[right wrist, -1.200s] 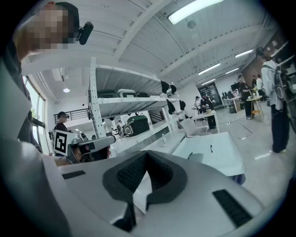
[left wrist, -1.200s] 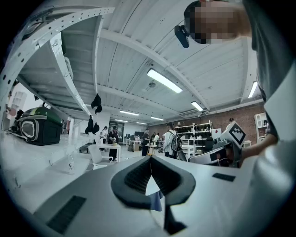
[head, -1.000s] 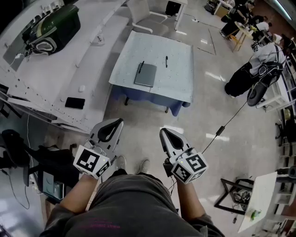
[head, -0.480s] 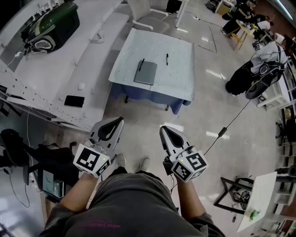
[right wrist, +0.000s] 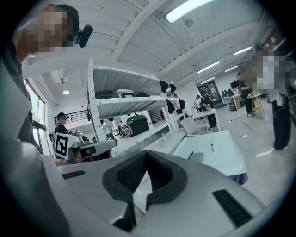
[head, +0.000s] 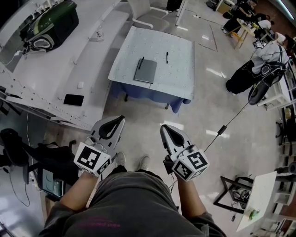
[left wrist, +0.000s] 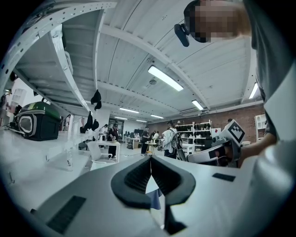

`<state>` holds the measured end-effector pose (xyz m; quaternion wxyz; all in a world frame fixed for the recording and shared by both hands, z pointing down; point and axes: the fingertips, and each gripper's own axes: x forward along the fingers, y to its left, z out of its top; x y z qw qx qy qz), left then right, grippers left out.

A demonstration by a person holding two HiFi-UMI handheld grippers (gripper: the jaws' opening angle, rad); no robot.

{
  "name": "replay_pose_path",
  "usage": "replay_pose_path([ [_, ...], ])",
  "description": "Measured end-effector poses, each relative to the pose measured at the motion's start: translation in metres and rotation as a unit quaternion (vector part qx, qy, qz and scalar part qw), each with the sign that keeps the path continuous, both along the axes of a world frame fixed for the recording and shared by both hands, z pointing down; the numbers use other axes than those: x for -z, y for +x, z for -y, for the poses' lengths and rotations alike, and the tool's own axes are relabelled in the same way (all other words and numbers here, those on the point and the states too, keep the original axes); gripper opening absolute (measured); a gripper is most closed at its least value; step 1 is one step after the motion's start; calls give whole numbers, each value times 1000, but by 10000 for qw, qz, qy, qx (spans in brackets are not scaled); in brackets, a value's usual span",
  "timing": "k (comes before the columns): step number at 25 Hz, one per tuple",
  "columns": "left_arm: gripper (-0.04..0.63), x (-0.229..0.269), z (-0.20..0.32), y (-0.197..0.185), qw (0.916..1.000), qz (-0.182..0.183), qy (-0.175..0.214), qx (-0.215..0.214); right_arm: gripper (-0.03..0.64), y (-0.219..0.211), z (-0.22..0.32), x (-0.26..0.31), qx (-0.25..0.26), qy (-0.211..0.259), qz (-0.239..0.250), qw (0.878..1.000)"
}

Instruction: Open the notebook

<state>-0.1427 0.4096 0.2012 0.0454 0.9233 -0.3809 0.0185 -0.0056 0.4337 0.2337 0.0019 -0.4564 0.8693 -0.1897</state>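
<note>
A closed grey notebook (head: 145,71) lies flat on a low table with a pale cloth (head: 175,78), well ahead of me across the floor. One dark pen (head: 140,65) lies along its left edge and another pen (head: 167,57) to its right. The notebook (right wrist: 198,157) also shows in the right gripper view. My left gripper (head: 121,119) and right gripper (head: 163,127) hang side by side at waist height over the floor, far short of the table. Both are shut and hold nothing; the left gripper (left wrist: 151,160) and the right gripper (right wrist: 146,153) have their pads touching.
A long white shelf rack (head: 69,60) runs along the left with a green and black case (head: 48,25) and a flat black object (head: 74,100) on it. A white chair (head: 141,11) stands behind the table. A cable (head: 226,124) crosses the floor; a person (head: 252,74) stands at right.
Both grippers keep their places and stay shut. Only the head view has shifted slightly, so the table sits a little higher in the picture.
</note>
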Motion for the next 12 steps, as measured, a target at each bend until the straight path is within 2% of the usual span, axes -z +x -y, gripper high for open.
replay_pose_path([
  [12, 6, -5, 3, 0, 10000, -2, -21, 6, 5, 0, 3, -6, 23, -48, -15, 10000],
])
